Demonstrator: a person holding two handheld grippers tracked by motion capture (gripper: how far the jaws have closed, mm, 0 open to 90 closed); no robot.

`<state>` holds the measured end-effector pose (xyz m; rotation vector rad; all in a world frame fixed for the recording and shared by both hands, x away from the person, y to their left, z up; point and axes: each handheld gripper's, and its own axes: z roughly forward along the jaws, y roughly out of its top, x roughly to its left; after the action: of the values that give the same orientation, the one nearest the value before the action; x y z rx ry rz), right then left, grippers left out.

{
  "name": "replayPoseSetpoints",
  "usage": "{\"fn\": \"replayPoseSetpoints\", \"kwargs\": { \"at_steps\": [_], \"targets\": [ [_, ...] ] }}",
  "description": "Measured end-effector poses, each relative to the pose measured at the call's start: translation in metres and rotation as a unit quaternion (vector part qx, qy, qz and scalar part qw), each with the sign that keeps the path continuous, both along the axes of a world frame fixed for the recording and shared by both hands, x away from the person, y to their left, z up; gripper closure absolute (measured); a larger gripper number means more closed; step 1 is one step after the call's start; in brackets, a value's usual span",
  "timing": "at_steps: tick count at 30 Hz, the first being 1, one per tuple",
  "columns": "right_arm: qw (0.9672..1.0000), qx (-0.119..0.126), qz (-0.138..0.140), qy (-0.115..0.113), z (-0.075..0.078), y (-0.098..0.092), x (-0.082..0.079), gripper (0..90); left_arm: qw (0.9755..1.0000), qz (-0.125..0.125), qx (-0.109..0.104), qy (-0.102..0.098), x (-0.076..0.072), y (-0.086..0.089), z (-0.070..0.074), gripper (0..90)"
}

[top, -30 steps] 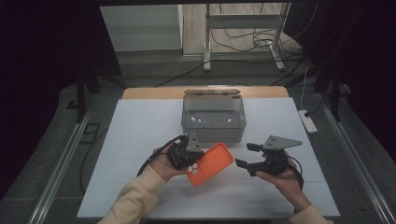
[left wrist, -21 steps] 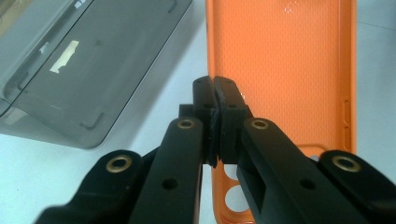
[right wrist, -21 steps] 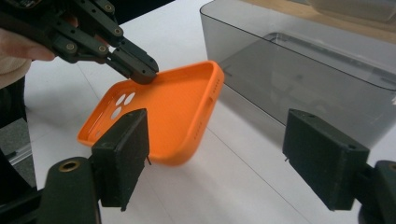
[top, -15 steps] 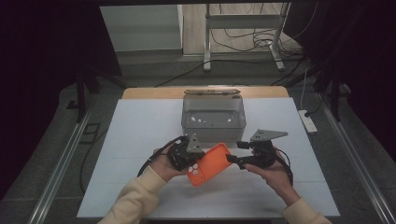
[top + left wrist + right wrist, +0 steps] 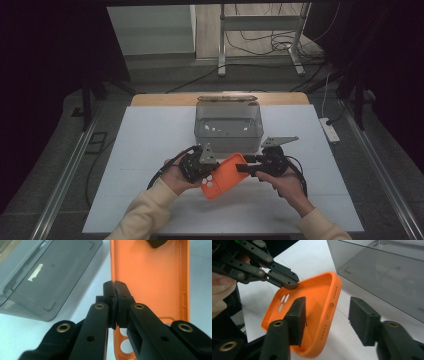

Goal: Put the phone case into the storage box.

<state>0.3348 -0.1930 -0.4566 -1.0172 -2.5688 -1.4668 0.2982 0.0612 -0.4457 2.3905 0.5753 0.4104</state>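
The orange phone case [image 5: 226, 176] hangs tilted just in front of the grey box [image 5: 228, 126], above the worktop [image 5: 150, 135]. The left gripper [image 5: 214, 168] pinches its edge; the right gripper [image 5: 325, 320], its jaws just narrowing, straddles the opposite edge without touching

Orange phone case [image 5: 317, 305] soft matt plastic, finely dimpled inside, smoky translucent plastic box [image 5: 228, 125] glossy and smooth, gripper jaws matt black plastic with brass-coloured rivets, white table [image 5: 145, 145] matt, wooden strip at far edge

Dim room, grey floor [image 5: 150, 75], white table [image 5: 150, 135]
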Motion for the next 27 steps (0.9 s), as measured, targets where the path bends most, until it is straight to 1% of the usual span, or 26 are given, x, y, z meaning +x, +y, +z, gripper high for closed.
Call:
{"fn": "replayPoseSetpoints", "kwargs": {
  "at_steps": [2, 5, 7, 10, 11, 12, 14, 16, 17, 18, 19, 20, 22, 23, 24, 26, 27],
  "targets": [
    [0.9999, 0.007, 0.003, 0.009, -0.001, 0.000, 0.002, 56.4, 1.0000, -0.001, -0.001, -0.003, -0.001, 0.000, 0.002, 88.2],
    [0.9998, 0.012, 0.006, 0.011, -0.001, -0.001, 0.003, 66.3, 1.0000, -0.001, -0.001, -0.006, -0.002, 0.001, 0.004, 87.8],
    [0.9998, 0.017, 0.004, 0.013, -0.001, -0.002, 0.003, 71.3, 1.0000, -0.002, 0.000, -0.007, -0.003, 0.002, 0.004, 87.1],
    [0.9993, 0.032, 0.007, 0.017, 0.000, -0.005, 0.005, 78.7, 0.9999, -0.008, 0.004, -0.014, -0.004, 0.002, 0.003, 85.9],
    [0.9989, 0.041, 0.012, 0.021, 0.001, -0.006, 0.005, 79.8, 0.9998, -0.012, 0.002, -0.015, -0.004, 0.002, 0.003, 85.8],
    [0.9987, 0.046, 0.013, 0.017, 0.002, -0.007, 0.005, 80.0, 0.9998, -0.013, -0.001, -0.014, -0.004, 0.002, 0.004, 85.8],
    [0.9986, 0.050, 0.018, 0.007, 0.005, -0.009, 0.004, 80.3, 0.9998, -0.015, -0.006, -0.013, -0.004, 0.003, 0.005, 85.6],
    [0.9983, 0.054, 0.020, 0.001, 0.006, -0.010, 0.003, 80.4, 0.9997, -0.016, -0.013, -0.016, -0.003, 0.005, 0.006, 84.1],
    [0.9982, 0.056, 0.020, -0.001, 0.006, -0.010, 0.003, 80.4, 0.9996, -0.015, -0.017, -0.018, -0.003, 0.005, 0.006, 81.6],
    [0.9982, 0.056, 0.020, -0.003, 0.006, -0.011, 0.004, 80.5, 0.9995, -0.012, -0.021, -0.022, -0.002, 0.006, 0.006, 75.9],
    [0.9982, 0.056, 0.018, -0.007, 0.006, -0.011, 0.004, 80.5, 0.9993, -0.006, -0.025, -0.026, -0.001, 0.007, 0.006, 68.2],
    [0.9981, 0.058, 0.018, -0.009, 0.007, -0.012, 0.004, 80.5, 0.9992, -0.002, -0.031, -0.024, 0.000, 0.008, 0.006, 58.7],
    [0.9978, 0.064, 0.017, -0.010, 0.008, -0.014, 0.004, 80.6, 0.9985, 0.007, -0.051, -0.016, 0.003, 0.013, 0.008, 44.0],
    [0.9976, 0.066, 0.017, -0.012, 0.008, -0.015, 0.004, 80.6, 0.9979, 0.009, -0.063, -0.009, 0.004, 0.015, 0.009, 39.4],
    [0.9974, 0.070, 0.016, -0.013, 0.008, -0.016, 0.005, 80.6, 0.9976, 0.009, -0.069, -0.005, 0.005, 0.017, 0.009, 35.4],
    [0.9970, 0.075, 0.015, -0.011, 0.009, -0.018, 0.005, 80.6, 0.9964, 0.011, -0.084, 0.005, 0.007, 0.021, 0.010, 31.3],
    [0.9970, 0.075, 0.015, -0.012, 0.009, -0.018, 0.005, 80.6, 0.9952, 0.013, -0.096, 0.014, 0.009, 0.024, 0.010, 29.7]
  ]
}}
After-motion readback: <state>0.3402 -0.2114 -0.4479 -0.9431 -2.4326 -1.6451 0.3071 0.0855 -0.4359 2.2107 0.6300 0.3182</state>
